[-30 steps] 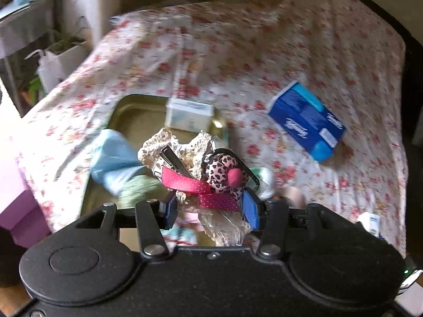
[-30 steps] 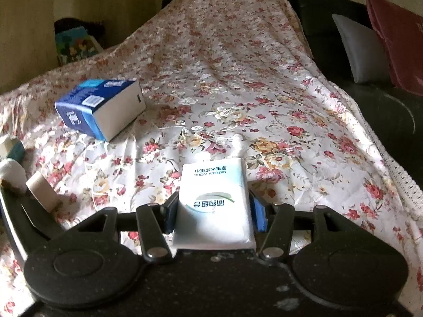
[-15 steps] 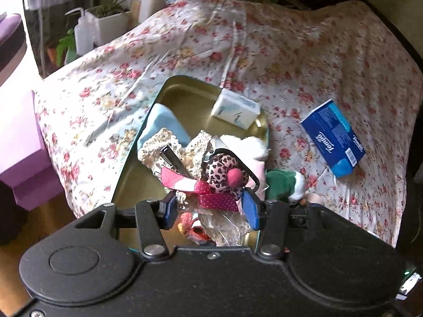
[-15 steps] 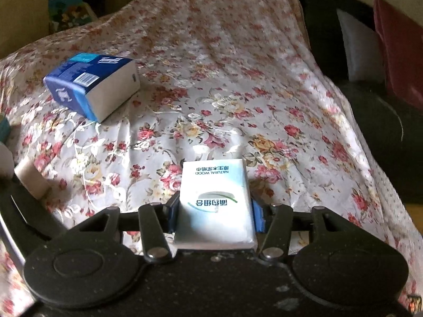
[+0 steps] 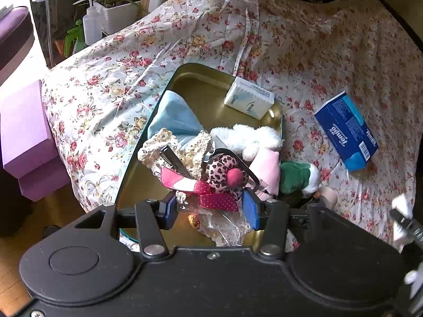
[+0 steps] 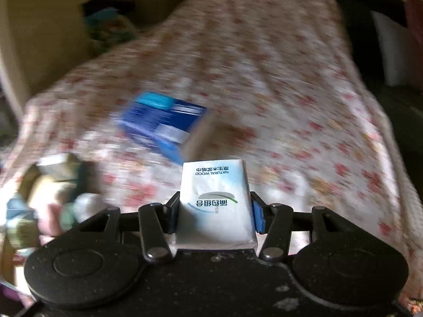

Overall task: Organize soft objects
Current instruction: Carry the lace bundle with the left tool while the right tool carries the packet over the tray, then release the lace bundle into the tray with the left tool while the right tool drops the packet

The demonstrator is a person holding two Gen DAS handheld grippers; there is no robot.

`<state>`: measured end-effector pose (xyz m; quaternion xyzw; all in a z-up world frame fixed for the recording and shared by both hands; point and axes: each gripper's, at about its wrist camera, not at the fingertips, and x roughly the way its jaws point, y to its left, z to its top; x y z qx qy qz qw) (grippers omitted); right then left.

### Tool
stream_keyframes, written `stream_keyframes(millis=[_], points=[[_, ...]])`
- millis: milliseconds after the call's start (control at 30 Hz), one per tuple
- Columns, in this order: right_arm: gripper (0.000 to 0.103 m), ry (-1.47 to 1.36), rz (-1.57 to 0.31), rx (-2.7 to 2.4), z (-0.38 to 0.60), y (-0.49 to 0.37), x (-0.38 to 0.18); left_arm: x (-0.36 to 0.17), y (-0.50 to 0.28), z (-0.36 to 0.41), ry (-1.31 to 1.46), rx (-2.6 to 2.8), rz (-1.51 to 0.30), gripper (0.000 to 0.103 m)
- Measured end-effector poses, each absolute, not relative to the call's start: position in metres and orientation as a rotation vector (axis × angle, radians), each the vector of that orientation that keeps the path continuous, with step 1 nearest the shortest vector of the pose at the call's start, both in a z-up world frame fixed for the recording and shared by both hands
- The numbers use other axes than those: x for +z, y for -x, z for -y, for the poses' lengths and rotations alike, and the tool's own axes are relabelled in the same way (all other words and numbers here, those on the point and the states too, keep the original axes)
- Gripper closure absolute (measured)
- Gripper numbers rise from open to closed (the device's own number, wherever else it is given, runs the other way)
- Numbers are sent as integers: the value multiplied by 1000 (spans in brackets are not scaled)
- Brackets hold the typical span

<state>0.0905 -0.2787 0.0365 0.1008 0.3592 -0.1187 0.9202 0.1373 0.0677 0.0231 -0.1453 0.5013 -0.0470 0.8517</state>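
The left gripper [image 5: 210,207] is clamping a loose bundle of hair accessories [image 5: 211,177], ribbon, lace and crinkly plastic, and holding it above the near end of the gold tray [image 5: 203,89] on the flowered bedspread [image 5: 304,42]. That bundle is looking risky: only part of it sits between the jaws, so a strand could be slipping free or snagging the plush toys [image 5: 264,142] heaped at the tray's right rim. The right gripper [image 6: 215,211] is squeezing a white tissue pack [image 6: 215,200], jaws closed flat on its sides, above the bedspread near the blue tissue box [image 6: 164,121]. That view is smearing, so a hasty placement could be knocking the box.
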Motion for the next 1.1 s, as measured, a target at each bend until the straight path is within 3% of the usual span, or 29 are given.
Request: stream_keyframes(millis=[267, 1100], points=[[52, -215, -748, 9, 206, -125, 72, 16, -139, -65, 274, -80, -1080, 54], [52, -121, -923, 239, 89, -221, 66, 9, -145, -72, 164, 29, -1068, 54]])
